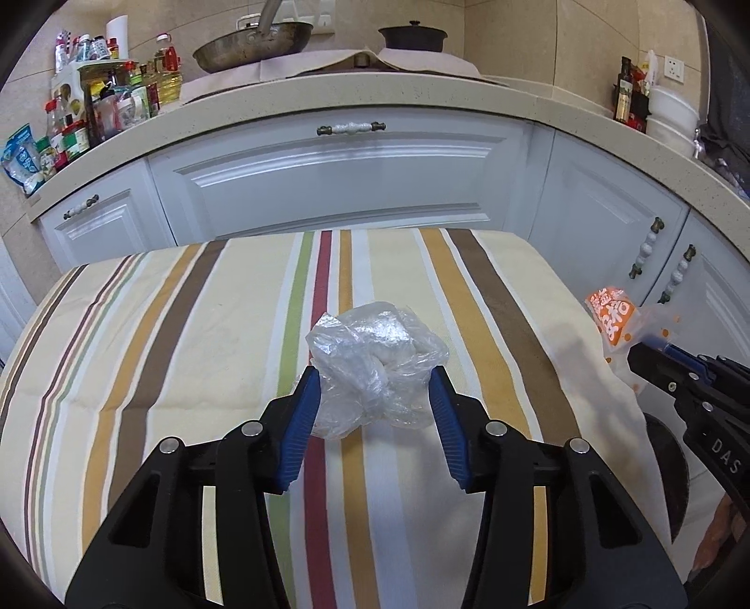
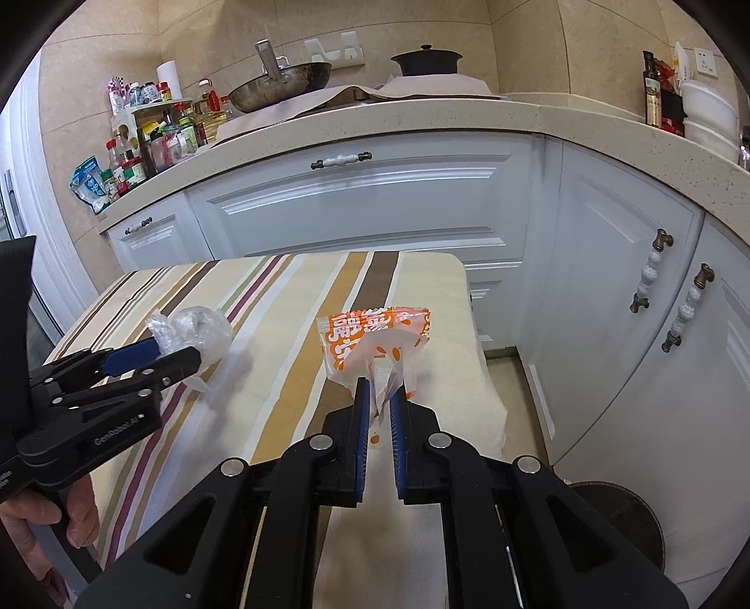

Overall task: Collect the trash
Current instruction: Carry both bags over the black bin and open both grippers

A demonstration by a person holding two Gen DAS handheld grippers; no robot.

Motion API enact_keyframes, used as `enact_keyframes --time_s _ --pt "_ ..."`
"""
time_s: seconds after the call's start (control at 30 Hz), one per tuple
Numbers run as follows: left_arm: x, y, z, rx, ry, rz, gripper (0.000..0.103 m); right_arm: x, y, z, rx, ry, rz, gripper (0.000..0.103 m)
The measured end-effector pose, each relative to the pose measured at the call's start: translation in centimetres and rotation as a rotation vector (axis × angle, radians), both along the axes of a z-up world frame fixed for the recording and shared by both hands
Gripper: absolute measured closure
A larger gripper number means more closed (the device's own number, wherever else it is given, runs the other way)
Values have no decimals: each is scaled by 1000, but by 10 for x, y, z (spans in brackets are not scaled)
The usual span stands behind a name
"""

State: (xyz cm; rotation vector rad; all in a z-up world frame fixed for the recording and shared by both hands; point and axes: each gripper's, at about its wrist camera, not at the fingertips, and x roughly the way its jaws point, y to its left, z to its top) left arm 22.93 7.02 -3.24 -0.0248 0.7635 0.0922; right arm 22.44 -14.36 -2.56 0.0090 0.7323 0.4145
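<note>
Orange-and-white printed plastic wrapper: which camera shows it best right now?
The right wrist view. The orange-and-white printed plastic wrapper sits centred there, its print facing the camera, lower edge pinched in the right claw. The left wrist view catches only part of it at the right edge, beside the right claw's tip.

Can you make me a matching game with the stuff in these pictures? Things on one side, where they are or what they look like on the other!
Things:
1. crumpled clear plastic bag
2. orange and white wrapper
3. black pot with lid
4. striped tablecloth

Clues:
A. sits far back on the kitchen counter
B. pinched in the right claw
C. covers the table
D. between the fingers of the left claw

Pairs: 1-D, 2-B, 3-A, 4-C
</note>
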Motion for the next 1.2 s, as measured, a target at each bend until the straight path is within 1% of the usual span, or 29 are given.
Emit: enact_keyframes --time_s 0.2,0.37,0.53,0.7,0.9,1.07,1.2 --pt "-32 -6 15 -24 -23 -15 57 -25 -13 8 -5 -10 -29 93" --pt "-56 -26 26 -39 -47 -73 57 -51 -34 10 -20 -10 -83 93" --pt "-74 -55 31 -44 -59 -150 57 -79 -62 9 -40 -1 -160 94" --pt "-88 -90 28 -40 -56 -228 57 -104 -93 4 -54 12 -239 94" --pt "-96 -137 22 -35 -47 -319 57 -122 -129 -3 -56 25 -324 94" --pt "-96 -180 11 -7 -38 -392 57 -131 -157 -9 -47 29 -387 94" --pt "-93 -208 3 15 -26 -427 57 -132 -172 -15 -44 34 -419 94"
